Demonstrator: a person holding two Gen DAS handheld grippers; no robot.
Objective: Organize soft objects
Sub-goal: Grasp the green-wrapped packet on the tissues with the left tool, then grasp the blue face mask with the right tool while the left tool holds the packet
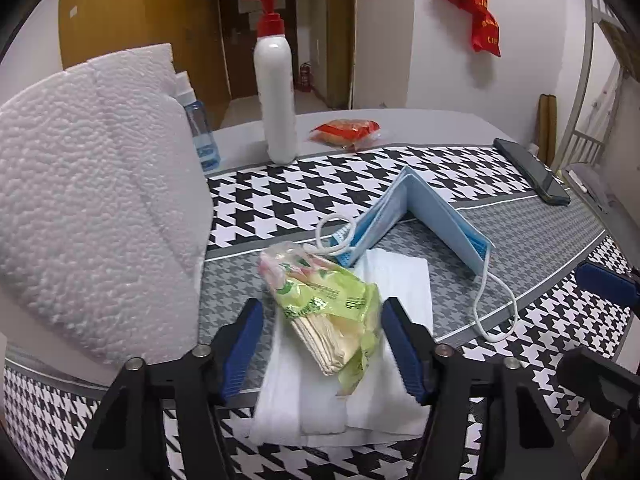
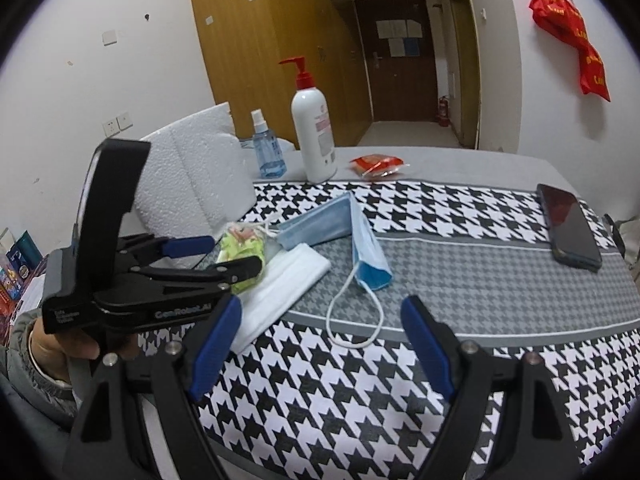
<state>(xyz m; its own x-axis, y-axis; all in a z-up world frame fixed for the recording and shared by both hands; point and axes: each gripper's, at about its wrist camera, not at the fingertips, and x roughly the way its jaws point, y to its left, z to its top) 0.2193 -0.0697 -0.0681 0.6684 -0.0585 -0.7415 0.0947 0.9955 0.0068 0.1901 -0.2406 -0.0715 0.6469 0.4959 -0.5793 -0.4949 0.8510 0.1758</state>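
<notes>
The left gripper [image 1: 322, 340] has its jaws apart around the tissue pack [image 1: 324, 312], not squeezing, likely ready to grab. The pack lies on the white cloth [image 1: 400, 280]. The right gripper [image 2: 320, 344] waits open by the mask [image 2: 360, 240].

Soft even light (fisheye-bent edges)

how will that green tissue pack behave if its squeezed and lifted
The green tissue pack will probably crumple: its plastic wrapper is wrinkled and loose around the tissues. It looks light, and the glossy film may slip against the left hand-held gripper pads. The open end shows the tissue stack, so sheets might slide out onto the white tissue below.
</notes>
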